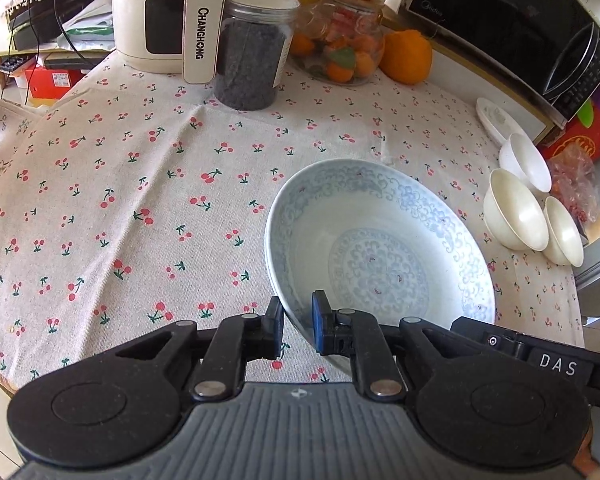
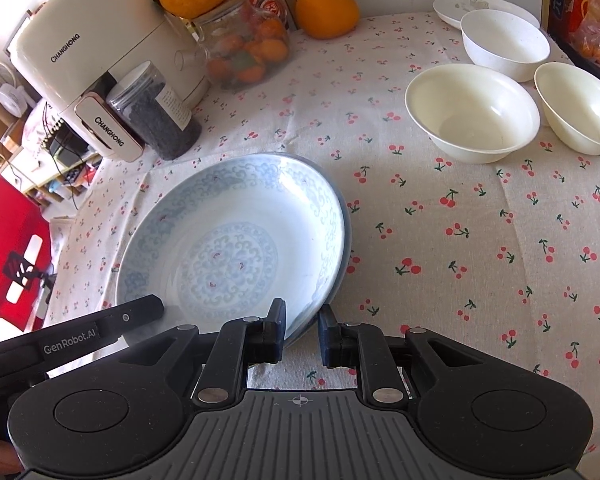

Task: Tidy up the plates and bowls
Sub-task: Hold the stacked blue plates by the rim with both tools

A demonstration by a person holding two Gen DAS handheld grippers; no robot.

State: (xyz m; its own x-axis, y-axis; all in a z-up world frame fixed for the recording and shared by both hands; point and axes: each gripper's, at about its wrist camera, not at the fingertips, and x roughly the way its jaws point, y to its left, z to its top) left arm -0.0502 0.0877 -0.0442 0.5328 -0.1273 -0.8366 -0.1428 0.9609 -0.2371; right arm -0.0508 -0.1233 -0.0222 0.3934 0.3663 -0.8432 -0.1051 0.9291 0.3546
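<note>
A deep blue-patterned plate (image 1: pixel 380 240) (image 2: pixel 236 240) sits in the middle of the cherry-print tablecloth (image 1: pixel 140 200). My left gripper (image 1: pixel 298 326) is shut on its near rim, one pad inside and one outside. My right gripper (image 2: pixel 302 328) is shut on the same plate's near rim further right. A second, darker rim (image 2: pixel 346 248) shows under the plate's right edge. Three white bowls (image 2: pixel 472 112) (image 2: pixel 504 44) (image 2: pixel 580 108) stand apart at the right, in front of a white plate (image 2: pixel 484 6). In the left wrist view the bowls (image 1: pixel 516 212) cluster by the table's right edge.
Along the back stand a cream air fryer (image 1: pixel 168 12), a jar of dark grains (image 1: pixel 252 56), a glass jar of small oranges (image 1: pixel 340 44), a loose orange (image 1: pixel 406 56) and a microwave (image 1: pixel 520 24). Bare cloth lies left of the plate.
</note>
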